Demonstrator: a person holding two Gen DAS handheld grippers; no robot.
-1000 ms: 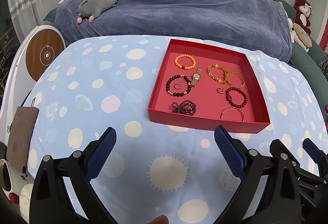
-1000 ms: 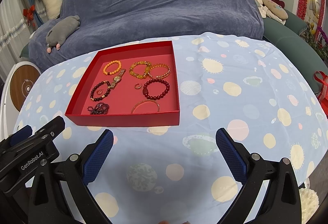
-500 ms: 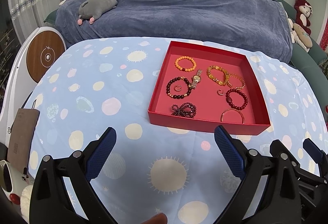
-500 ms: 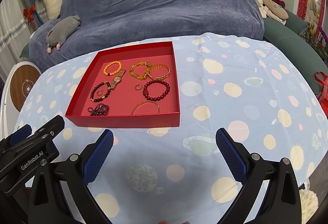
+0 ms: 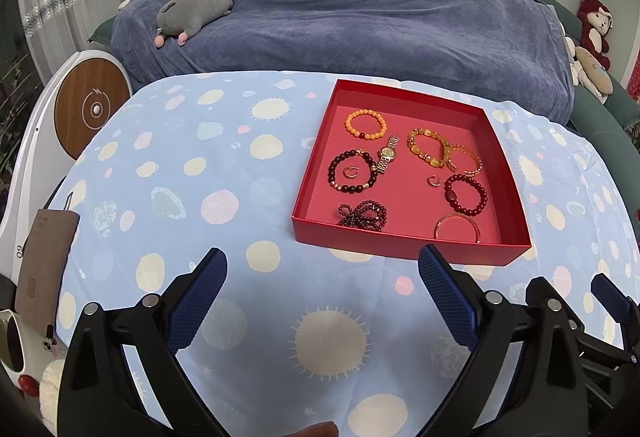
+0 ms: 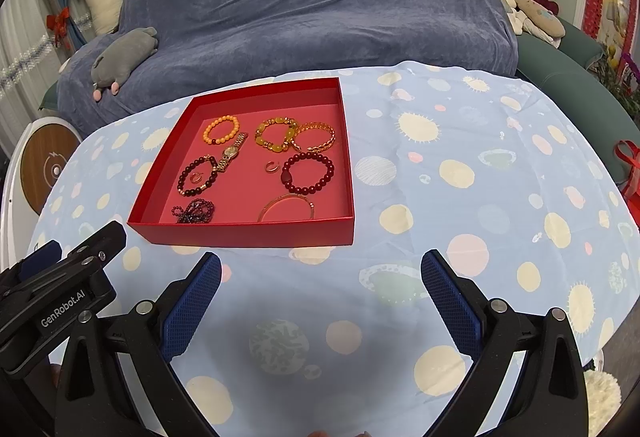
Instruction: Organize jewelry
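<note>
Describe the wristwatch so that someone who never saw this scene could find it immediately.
Look inside the red tray on the spotted tablecloth. The wristwatch lies in its left half, between the orange bead bracelet and the dark bead bracelet. It alone has a metal link band and a dial.

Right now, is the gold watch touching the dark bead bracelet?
Touching. In the right wrist view the gold watch band's lower end overlaps the dark bead bracelet at its upper right, with no tray floor between them.

left tongs (image 5: 322, 269) spread wide, right tongs (image 6: 320, 271) likewise
</note>
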